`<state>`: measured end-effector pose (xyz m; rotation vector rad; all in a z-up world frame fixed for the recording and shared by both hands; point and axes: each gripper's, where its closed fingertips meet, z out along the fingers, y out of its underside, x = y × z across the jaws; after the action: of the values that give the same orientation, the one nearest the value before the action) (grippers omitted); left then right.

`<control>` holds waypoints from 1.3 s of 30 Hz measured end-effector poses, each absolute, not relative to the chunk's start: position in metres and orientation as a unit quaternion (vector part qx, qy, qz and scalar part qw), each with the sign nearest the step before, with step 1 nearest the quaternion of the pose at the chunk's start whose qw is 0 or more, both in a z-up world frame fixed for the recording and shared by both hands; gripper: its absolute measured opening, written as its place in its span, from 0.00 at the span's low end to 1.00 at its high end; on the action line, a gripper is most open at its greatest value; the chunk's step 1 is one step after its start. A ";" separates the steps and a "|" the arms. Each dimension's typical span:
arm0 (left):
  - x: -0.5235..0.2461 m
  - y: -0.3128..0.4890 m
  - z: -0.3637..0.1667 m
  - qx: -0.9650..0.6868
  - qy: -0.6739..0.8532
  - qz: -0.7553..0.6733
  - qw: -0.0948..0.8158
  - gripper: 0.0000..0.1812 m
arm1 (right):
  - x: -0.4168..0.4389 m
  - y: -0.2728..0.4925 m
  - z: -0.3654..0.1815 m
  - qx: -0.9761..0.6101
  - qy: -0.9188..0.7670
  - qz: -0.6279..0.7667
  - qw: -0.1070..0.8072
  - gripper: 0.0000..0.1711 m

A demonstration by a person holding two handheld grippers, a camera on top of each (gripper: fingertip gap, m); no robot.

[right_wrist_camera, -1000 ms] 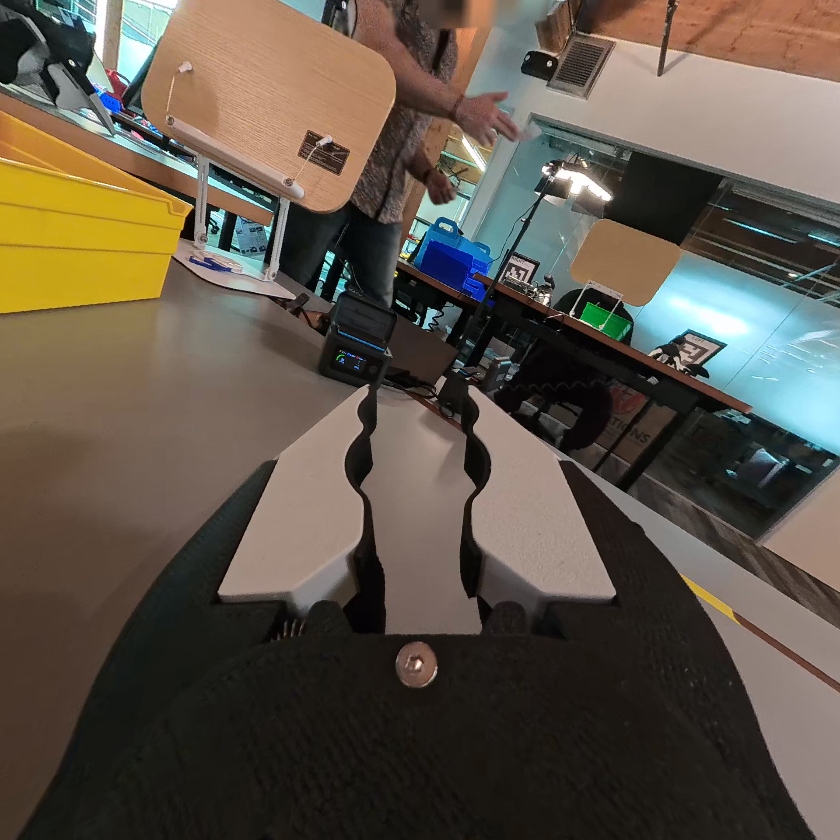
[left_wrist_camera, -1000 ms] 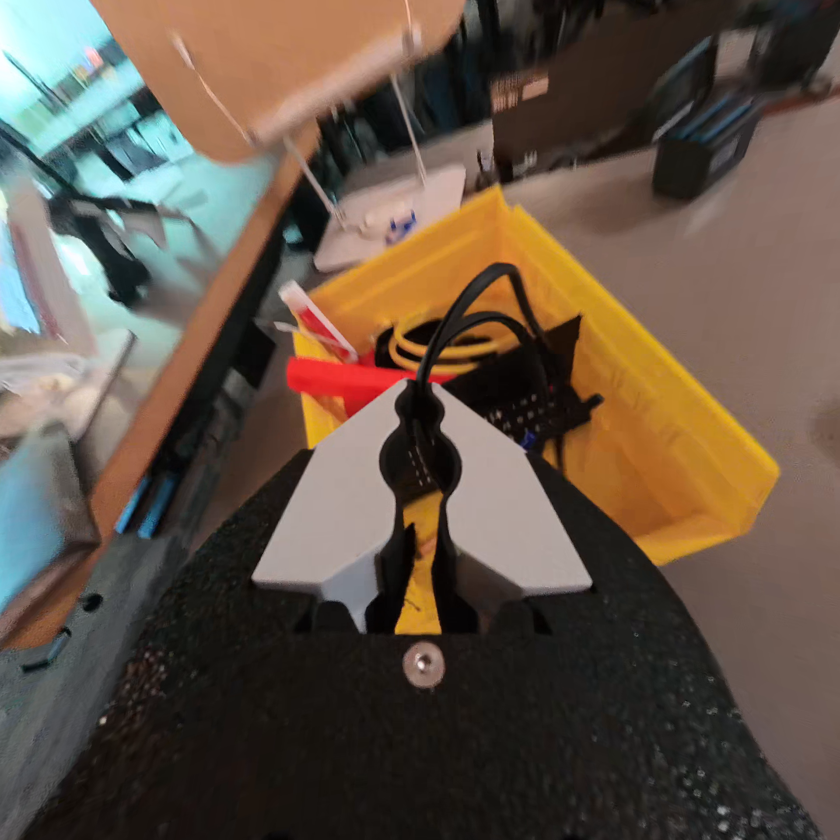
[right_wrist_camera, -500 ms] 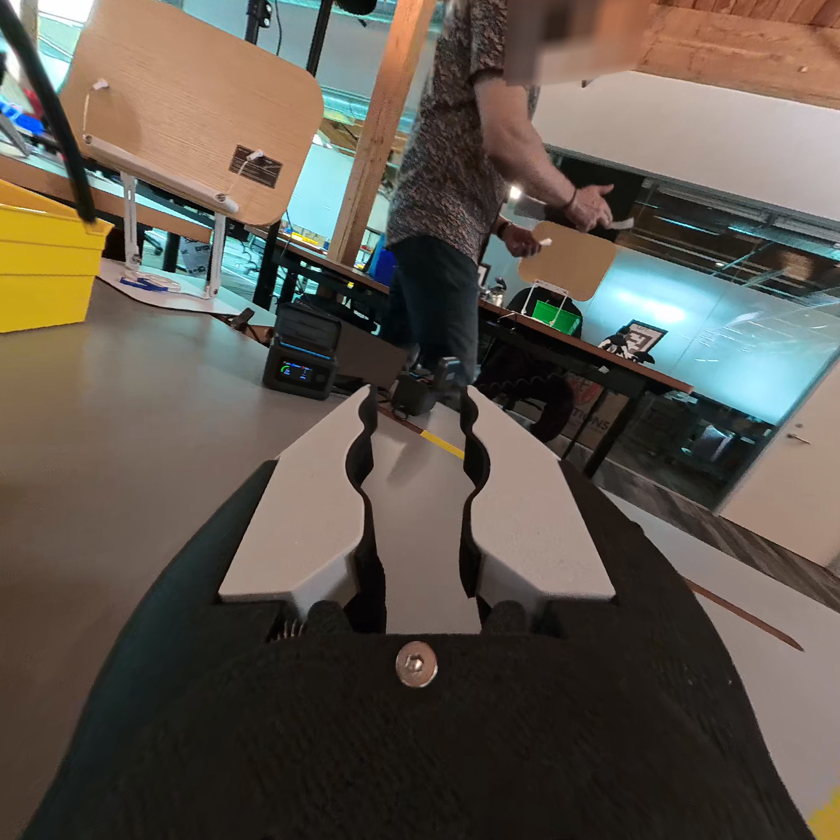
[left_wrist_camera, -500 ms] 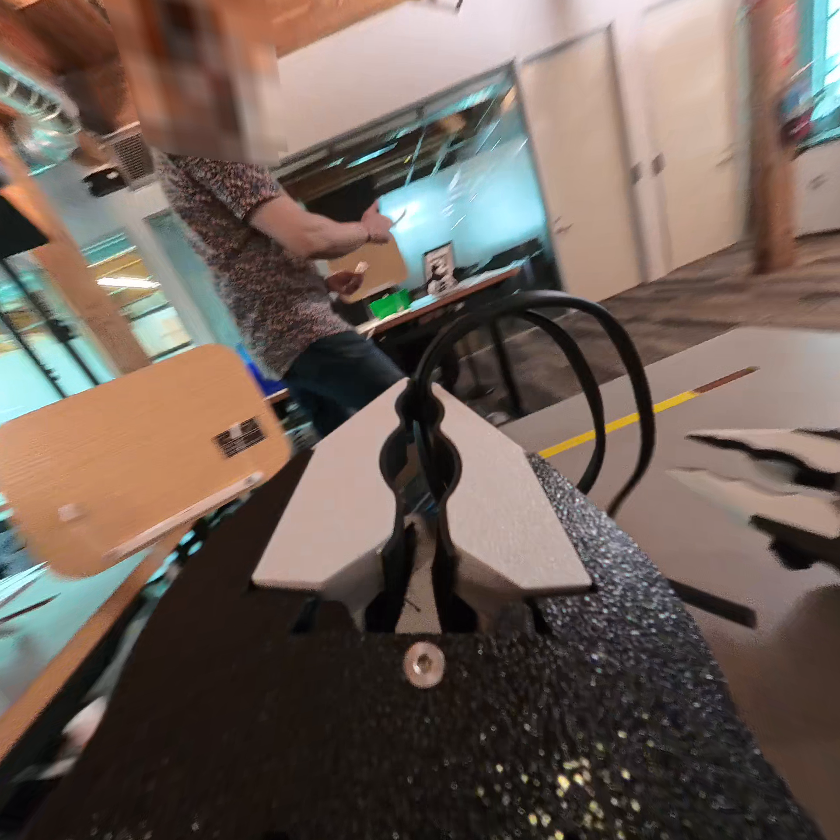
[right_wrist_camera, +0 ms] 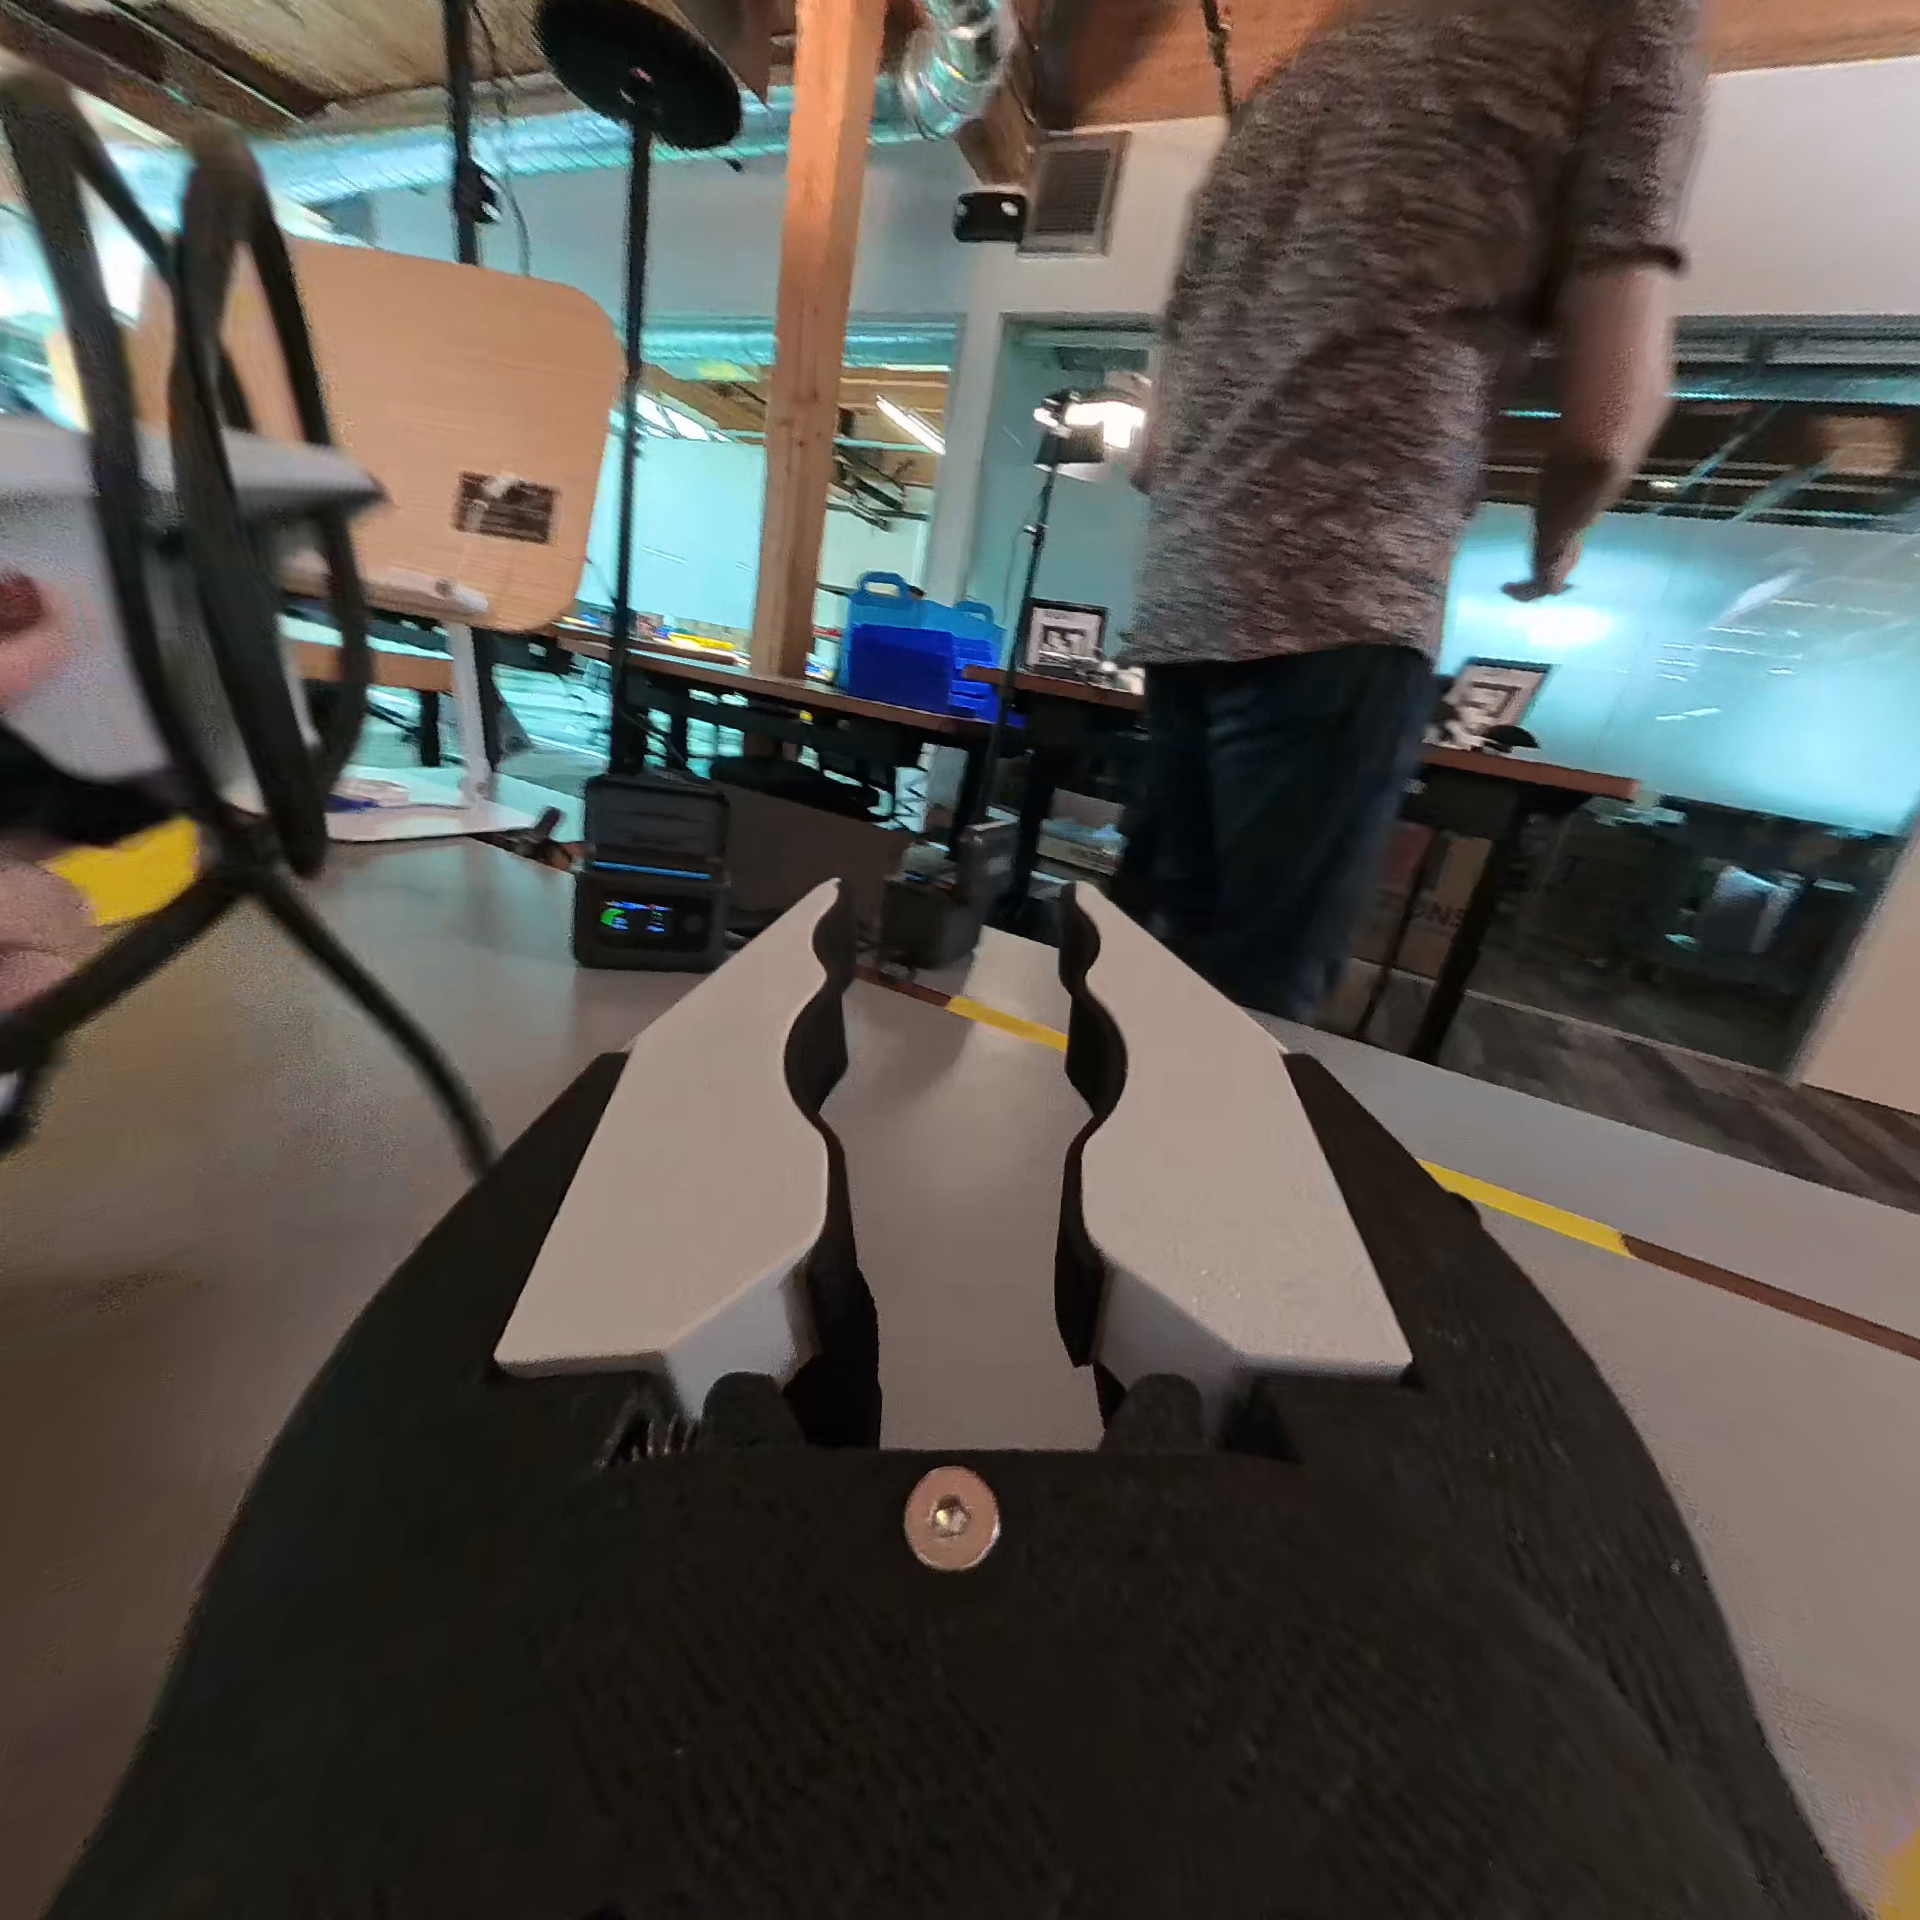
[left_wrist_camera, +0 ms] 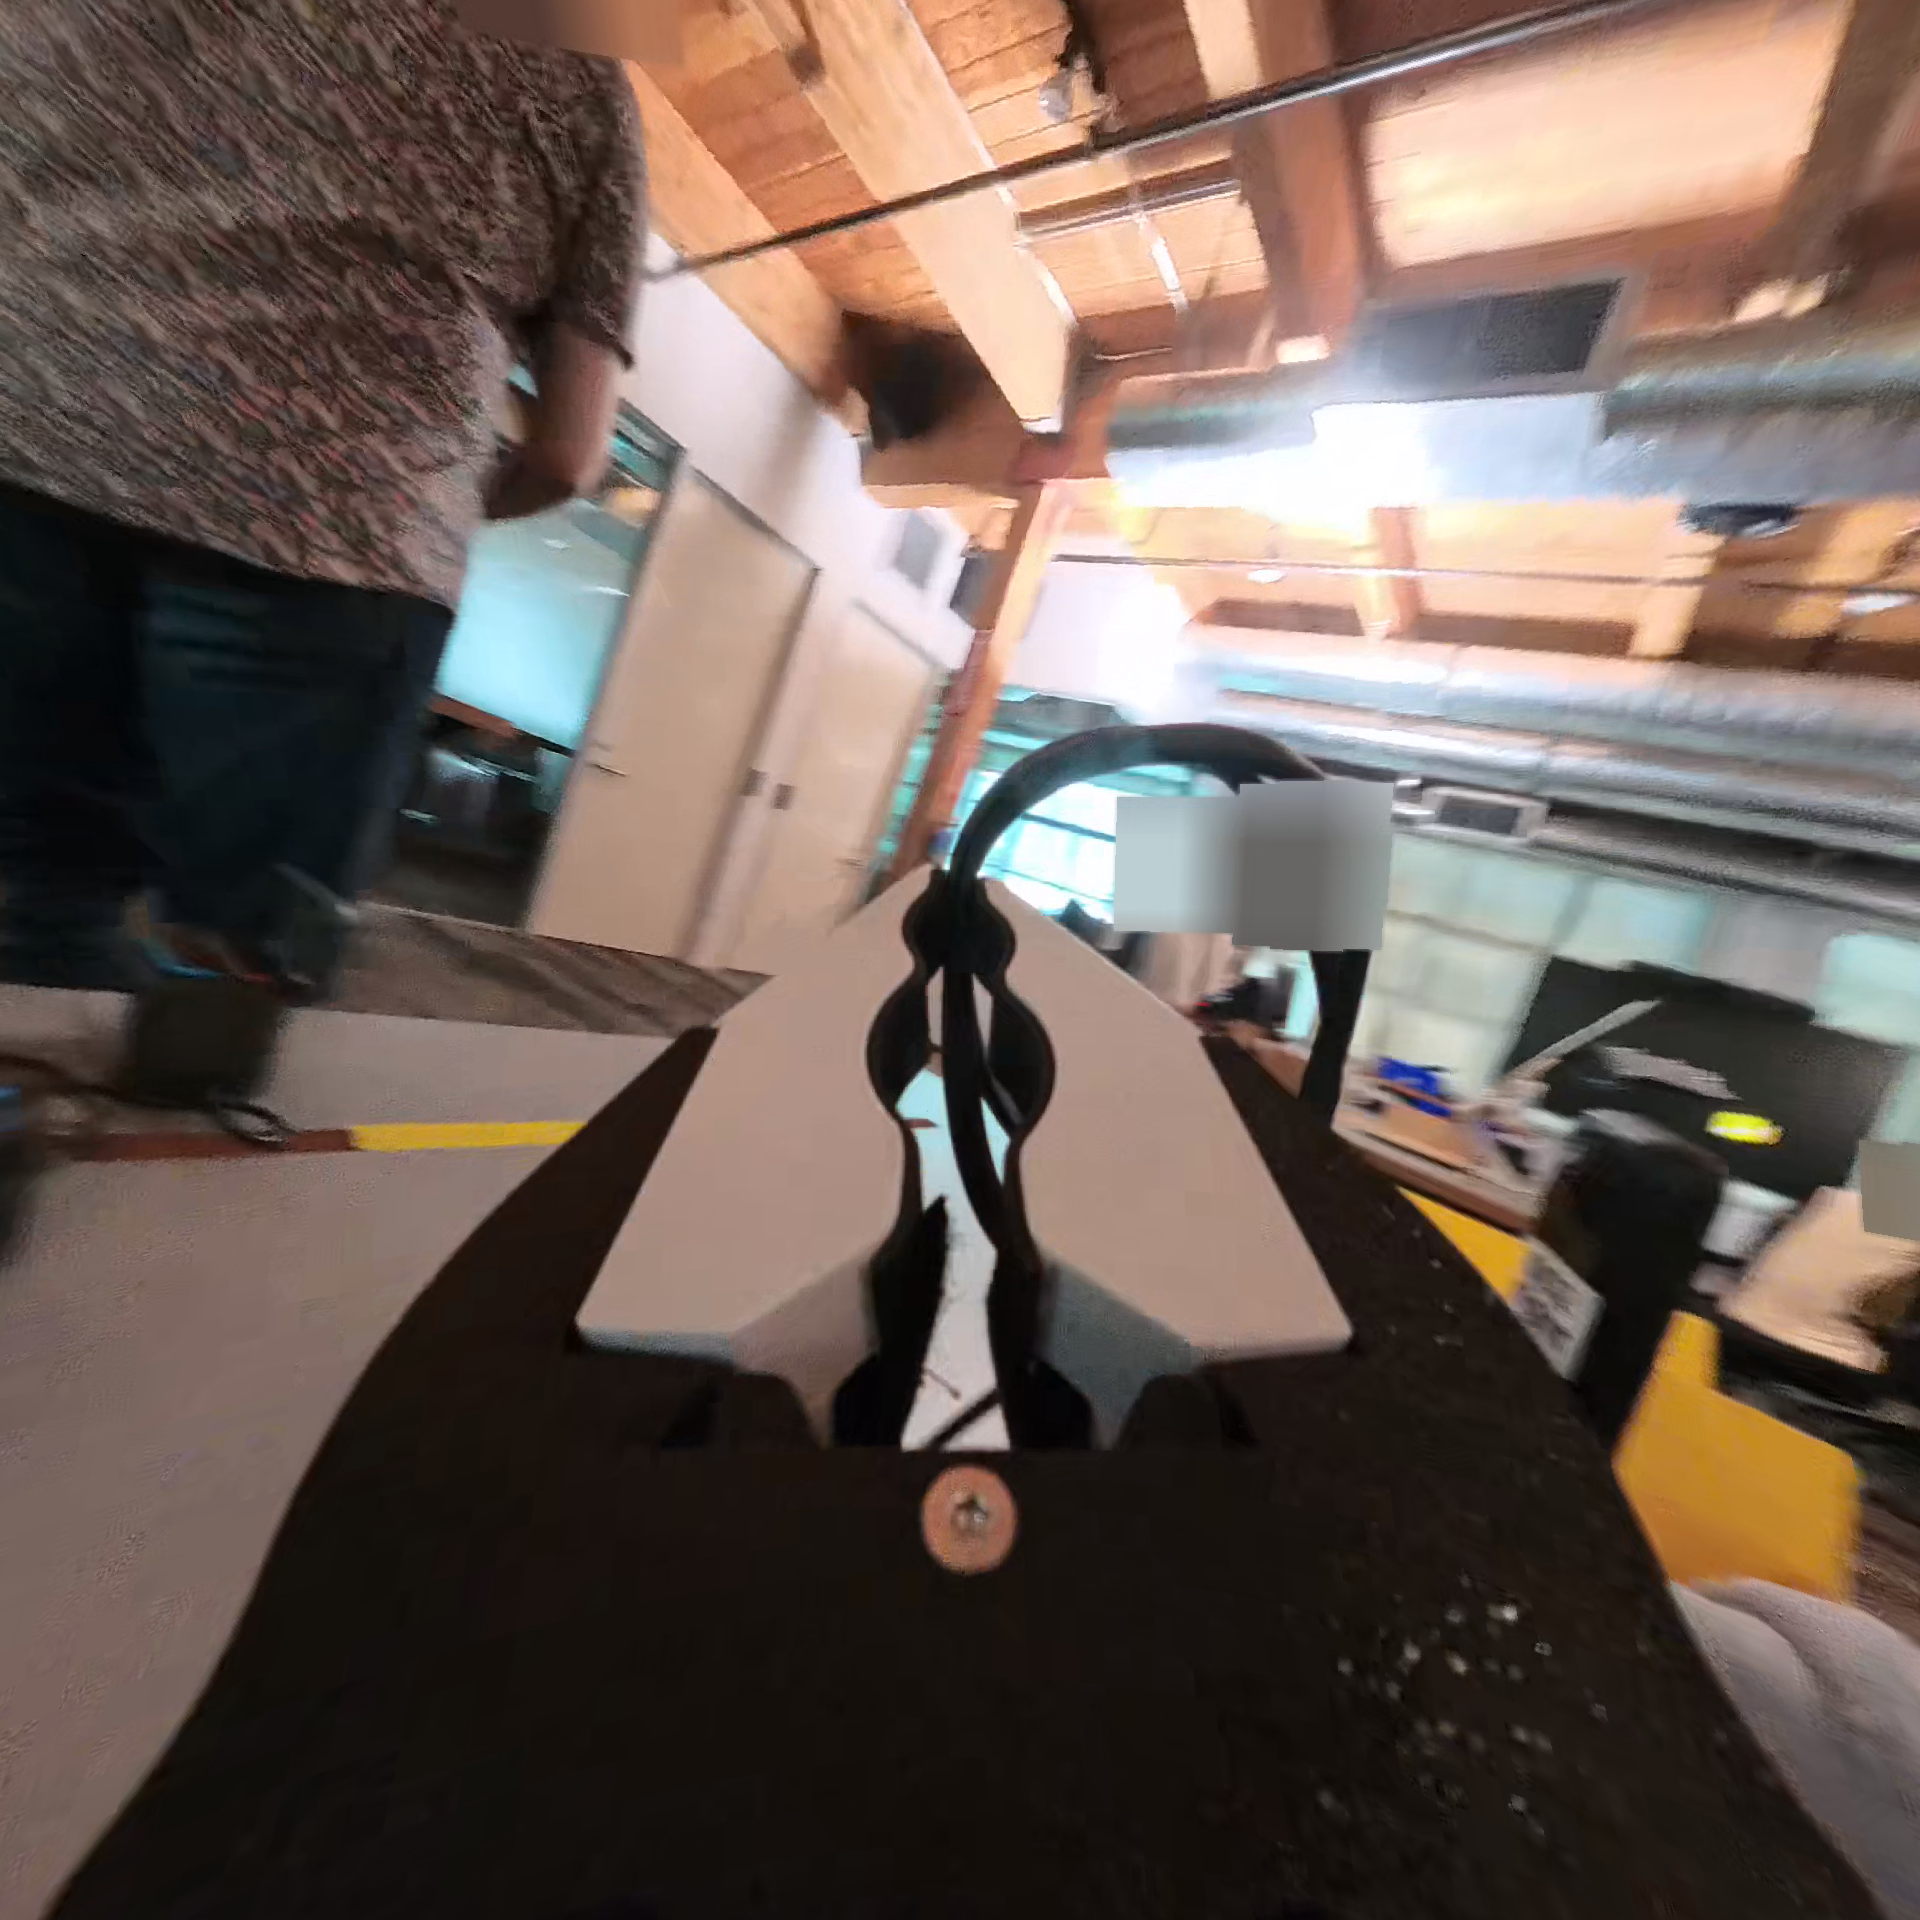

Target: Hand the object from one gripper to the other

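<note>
Holding the black cable (left_wrist_camera: 1049, 790) pinched between its closed jaws, our left gripper (left_wrist_camera: 961, 904) points up and away from the grey table (left_wrist_camera: 208, 1299); the coil arches out of the tips toward 1 o'clock in the left wrist view. Our right gripper (right_wrist_camera: 951, 904) has its jaws apart with nothing between them, aimed level across the table. In the right wrist view the cable (right_wrist_camera: 239, 520) hangs at about 10 o'clock from those jaws, well to their left and higher, with the left gripper (right_wrist_camera: 125, 582) clamped on it and a loose strand trailing down to the table. The loops stand roughly upright, so their long axis runs near 12 to 6 o'clock. We judge that the coming move turns on this offset: the right jaws must swing left and up to straddle a loop. A person (right_wrist_camera: 1382, 416) stands beyond the table, apart from both grippers.
</note>
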<state>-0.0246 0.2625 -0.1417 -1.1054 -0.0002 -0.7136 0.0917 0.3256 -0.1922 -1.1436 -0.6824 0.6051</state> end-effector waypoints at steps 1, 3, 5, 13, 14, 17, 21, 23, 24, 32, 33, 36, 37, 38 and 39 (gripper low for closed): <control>-0.023 0.262 -0.145 -0.511 0.011 -0.356 0.783 0.01 | 0.087 0.320 -0.190 -0.513 -0.322 0.302 0.737 0.22; -0.024 0.262 -0.155 -0.517 0.018 -0.381 0.766 0.01 | 0.075 0.304 -0.189 -0.493 -0.356 0.378 0.698 0.23; -0.030 0.262 -0.158 -0.514 0.004 -0.391 0.764 0.01 | 0.063 0.282 -0.190 -0.473 -0.388 0.482 0.627 0.23; -0.013 0.276 -0.180 -0.584 0.045 -0.339 0.736 0.01 | 0.050 0.221 -0.182 -0.416 -0.424 0.691 0.411 0.34; -0.008 0.278 -0.183 -0.596 0.059 -0.322 0.733 0.01 | 0.047 0.217 -0.185 -0.419 -0.439 0.678 0.414 0.34; 0.004 0.279 -0.187 -0.617 0.093 -0.292 0.724 0.01 | 0.040 0.216 -0.193 -0.432 -0.462 0.635 0.443 0.23; 0.001 0.285 -0.196 -0.645 0.090 -0.241 0.719 0.01 | 0.040 0.225 -0.197 -0.453 -0.457 0.617 0.454 0.25; -0.002 0.286 -0.198 -0.655 0.095 -0.200 0.722 0.01 | 0.039 0.228 -0.200 -0.463 -0.456 0.613 0.449 0.28; -0.003 0.286 -0.198 -0.658 0.103 -0.175 0.726 0.01 | 0.039 0.229 -0.202 -0.470 -0.457 0.606 0.451 0.25; 0.005 0.286 -0.195 -0.655 0.121 -0.150 0.731 0.09 | 0.044 0.263 -0.204 -0.512 -0.439 0.499 0.545 0.00; 0.000 0.288 -0.195 -0.660 0.106 -0.146 0.729 0.18 | 0.048 0.268 -0.201 -0.512 -0.427 0.490 0.562 0.00; -0.014 0.291 -0.199 -0.674 0.081 -0.113 0.725 0.37 | 0.063 0.288 -0.190 -0.517 -0.386 0.447 0.620 0.00; -0.018 0.292 -0.199 -0.677 0.075 -0.098 0.725 0.41 | 0.068 0.294 -0.187 -0.518 -0.375 0.425 0.641 0.00; -0.018 0.292 -0.199 -0.680 0.076 -0.085 0.724 0.42 | 0.073 0.298 -0.186 -0.518 -0.368 0.400 0.660 0.00; -0.019 0.292 -0.200 -0.684 0.077 -0.070 0.722 0.41 | 0.076 0.302 -0.184 -0.518 -0.363 0.374 0.679 0.00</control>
<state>-0.0190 0.2924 -0.2002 -1.5098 0.1703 -0.1549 0.0764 0.3022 -0.1840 -1.1627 -0.8143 0.8392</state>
